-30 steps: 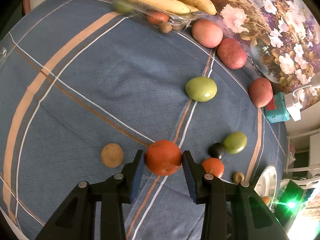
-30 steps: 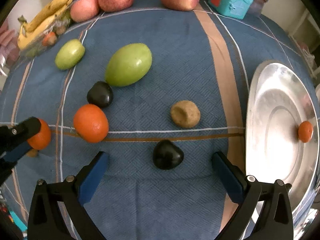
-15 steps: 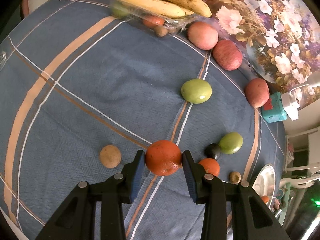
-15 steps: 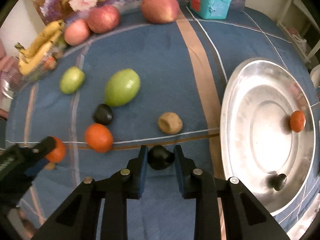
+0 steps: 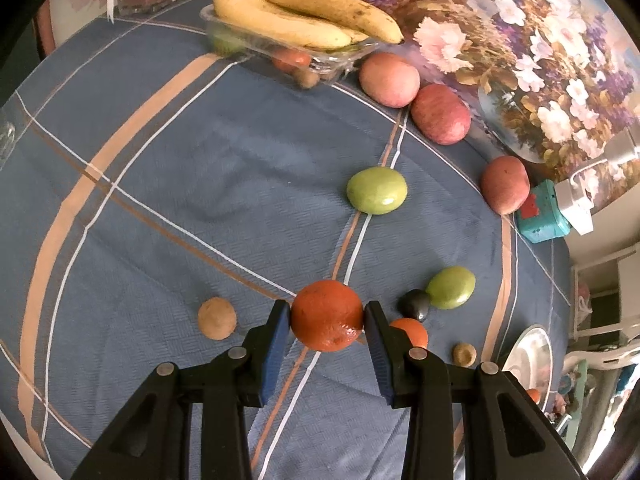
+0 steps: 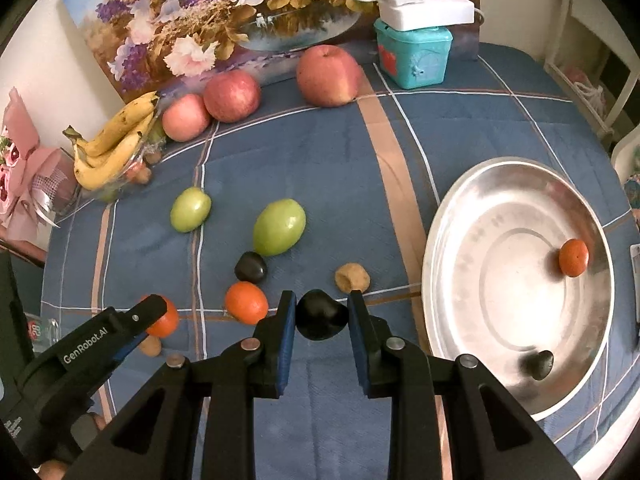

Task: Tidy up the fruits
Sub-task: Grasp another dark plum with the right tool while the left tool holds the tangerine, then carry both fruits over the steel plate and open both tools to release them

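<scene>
My left gripper (image 5: 326,316) is shut on an orange (image 5: 327,315) and holds it just above the blue cloth. It also shows at lower left in the right wrist view (image 6: 154,314). My right gripper (image 6: 322,314) is shut on a black fruit (image 6: 320,314), lifted left of the silver plate (image 6: 452,240). The plate holds a small orange (image 6: 573,257) and a black fruit (image 6: 540,364). On the cloth lie another orange (image 6: 245,307), a black fruit (image 6: 250,267), two green fruits (image 6: 279,227) (image 6: 190,209) and a brown fruit (image 6: 352,277).
Three red apples (image 6: 328,76) (image 6: 232,95) (image 6: 185,117) line the back by a flower painting (image 6: 224,12). Bananas (image 6: 112,144) lie on a clear tray at back left. A teal box (image 6: 412,56) carries a white power strip. Another brown fruit (image 5: 217,317) lies left of my left gripper.
My right gripper has closed on the black fruit and lifted it, pulling back from the table. My left gripper keeps hold of the orange and has risen a little.
</scene>
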A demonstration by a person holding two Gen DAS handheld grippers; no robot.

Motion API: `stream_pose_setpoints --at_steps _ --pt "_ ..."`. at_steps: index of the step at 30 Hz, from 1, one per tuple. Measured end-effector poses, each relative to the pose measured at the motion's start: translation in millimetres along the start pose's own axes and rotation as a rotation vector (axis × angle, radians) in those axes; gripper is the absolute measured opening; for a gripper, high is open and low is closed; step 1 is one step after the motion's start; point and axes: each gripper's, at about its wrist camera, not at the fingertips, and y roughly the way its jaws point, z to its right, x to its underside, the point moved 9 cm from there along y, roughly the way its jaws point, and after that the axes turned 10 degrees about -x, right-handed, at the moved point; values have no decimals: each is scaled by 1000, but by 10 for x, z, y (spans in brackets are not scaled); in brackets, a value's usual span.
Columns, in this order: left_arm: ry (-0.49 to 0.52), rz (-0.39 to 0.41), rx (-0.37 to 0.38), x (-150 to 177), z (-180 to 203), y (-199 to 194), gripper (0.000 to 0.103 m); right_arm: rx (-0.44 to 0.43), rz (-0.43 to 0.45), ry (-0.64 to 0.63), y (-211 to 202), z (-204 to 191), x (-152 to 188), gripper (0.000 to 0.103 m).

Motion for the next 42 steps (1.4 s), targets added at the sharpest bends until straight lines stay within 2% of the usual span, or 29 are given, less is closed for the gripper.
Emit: stream_pose_setpoints --at_steps 7,13,18,21,24,27,33,42 --pt "39 8 -8 73 168 -23 41 69 7 7 -5 212 -45 27" --pt "116 8 3 244 488 -42 41 179 27 58 -122 689 -95 27" --pt "228 12 49 511 913 -94 41 199 37 166 -215 1193 -101 27" --pt "323 23 79 720 1248 -135 41 214 62 219 -319 1459 -115 27" --pt "413 27 122 931 1579 -177 41 276 96 264 -467 1739 -118 27" --pt "495 46 145 1072 1867 -207 41 280 130 312 -596 1917 -128 27" --pt "585 76 156 1225 2205 -191 41 302 164 336 -730 2057 -129 27" --pt "607 68 148 1282 2288 -120 43 312 166 318 -713 2060 -147 28"
